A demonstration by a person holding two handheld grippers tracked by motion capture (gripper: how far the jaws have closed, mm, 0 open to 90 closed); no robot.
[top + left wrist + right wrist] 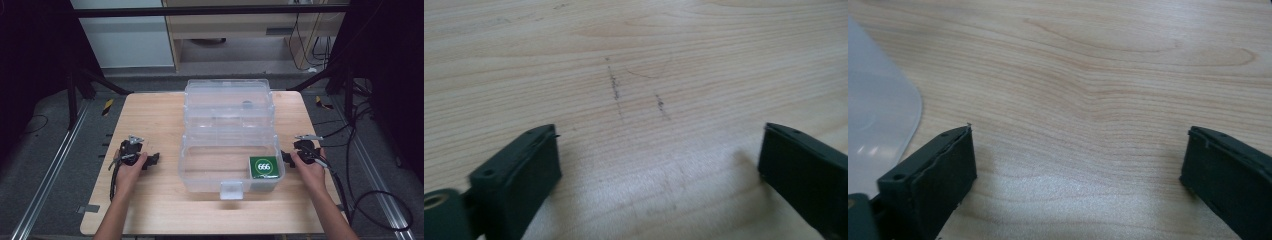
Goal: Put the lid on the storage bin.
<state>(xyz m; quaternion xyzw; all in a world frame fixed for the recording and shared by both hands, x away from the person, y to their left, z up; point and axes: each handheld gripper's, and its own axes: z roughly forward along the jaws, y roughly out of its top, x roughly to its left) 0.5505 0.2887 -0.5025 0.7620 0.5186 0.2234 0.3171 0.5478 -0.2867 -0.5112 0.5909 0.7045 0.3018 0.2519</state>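
Observation:
A clear plastic box (pixel 200 172) stands in the middle of the wooden table (pixel 150 210), its lid (pixel 227 100) folded open toward the far side. A green square packet marked 666 (pixel 263 167) lies inside at the box's right front corner. My left gripper (pixel 150 160) rests on the table left of the box, held by a hand, jaws wide apart over bare wood (pixel 654 150). My right gripper (pixel 287 157) rests just right of the box, also open. The box's rounded corner (pixel 878 125) appears beside its left jaw.
A latch tab (pixel 231 190) sticks out from the box's front wall. Pencil-like marks (pixel 614 85) streak the wood ahead of the left gripper. Cables (pixel 360 200) trail off the table's right edge. Black frame legs (pixel 75 95) stand at the back left and right.

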